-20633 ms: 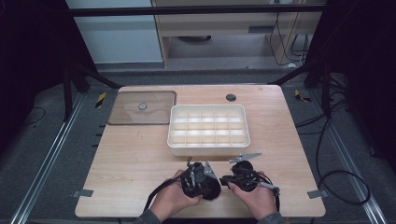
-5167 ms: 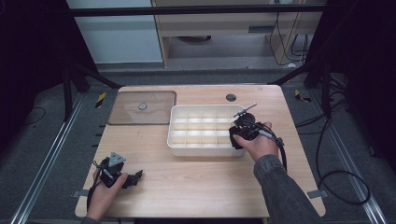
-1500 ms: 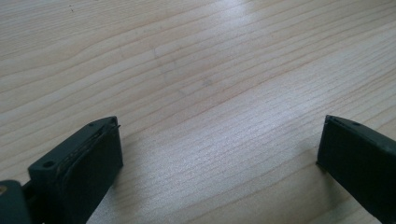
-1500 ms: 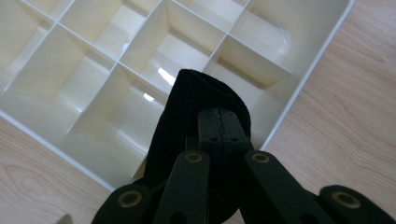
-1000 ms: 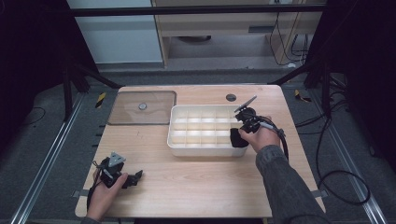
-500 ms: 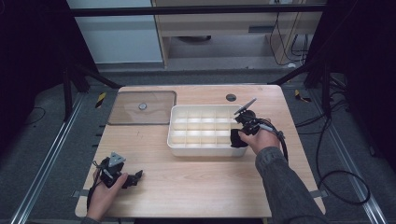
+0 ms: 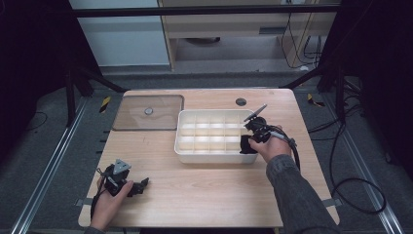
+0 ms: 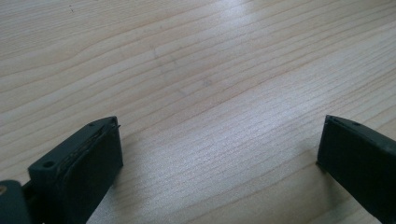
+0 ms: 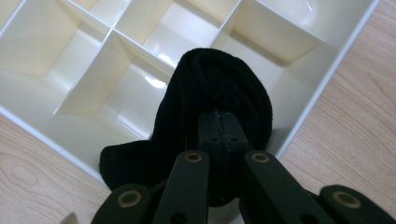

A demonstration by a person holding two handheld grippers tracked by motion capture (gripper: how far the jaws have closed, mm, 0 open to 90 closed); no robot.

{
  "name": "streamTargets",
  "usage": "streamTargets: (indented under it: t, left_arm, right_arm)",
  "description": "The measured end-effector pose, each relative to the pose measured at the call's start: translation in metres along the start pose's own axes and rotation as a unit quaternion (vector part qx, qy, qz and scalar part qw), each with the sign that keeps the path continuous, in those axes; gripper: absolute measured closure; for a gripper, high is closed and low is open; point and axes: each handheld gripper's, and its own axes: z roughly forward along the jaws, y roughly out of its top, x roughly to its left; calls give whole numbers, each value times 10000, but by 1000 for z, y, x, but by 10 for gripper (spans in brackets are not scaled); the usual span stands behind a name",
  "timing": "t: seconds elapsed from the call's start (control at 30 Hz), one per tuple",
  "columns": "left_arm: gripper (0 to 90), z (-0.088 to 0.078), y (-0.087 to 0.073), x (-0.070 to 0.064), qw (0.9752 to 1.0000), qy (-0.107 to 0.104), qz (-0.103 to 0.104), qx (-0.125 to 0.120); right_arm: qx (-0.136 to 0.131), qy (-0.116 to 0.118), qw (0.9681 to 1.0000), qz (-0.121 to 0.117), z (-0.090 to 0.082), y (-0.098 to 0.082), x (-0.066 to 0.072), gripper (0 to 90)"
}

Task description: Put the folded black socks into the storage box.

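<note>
A white tray (image 7: 214, 157) with several compartments sits at the middle of the wooden table. My right gripper (image 7: 248, 144) reaches over its near right corner. In the right gripper view its jaws are pressed together, their tips buried in a folded black cloth (image 9: 219, 79) that bulges over the corner compartment of the tray (image 9: 327, 70). The cloth (image 7: 246, 147) is a dark lump at that corner. My left gripper (image 7: 139, 186) lies at the table's front left in a hand. It (image 8: 219, 158) stands open, with bare wood between the jaws.
A clear flat lid (image 7: 148, 112) with a small knob lies at the back left. A dark round disc (image 7: 241, 102) sits behind the tray. A cable (image 7: 292, 146) loops from my right gripper toward the table's right edge.
</note>
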Motion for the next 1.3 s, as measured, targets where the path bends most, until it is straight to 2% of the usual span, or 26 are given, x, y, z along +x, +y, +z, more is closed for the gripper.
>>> streamTargets:
  t: [0.17,0.4,0.9,1.3]
  left_arm:
    - [0,0,0,0,10000,1,-1,-1]
    - [0,0,0,0,10000,1,-17,-16]
    - [0,0,0,0,10000,0,20,18]
    - [0,0,0,0,10000,1,16,14]
  right_arm:
    - [17,11,10000,-18,1,-1,1,900]
    - [-1,-18,9999,-160,4,-3,1,900]
    - [55,-43,9998,-211,7,-5,3,900]
    - [132,8,9998,-143,11,-8,5,900]
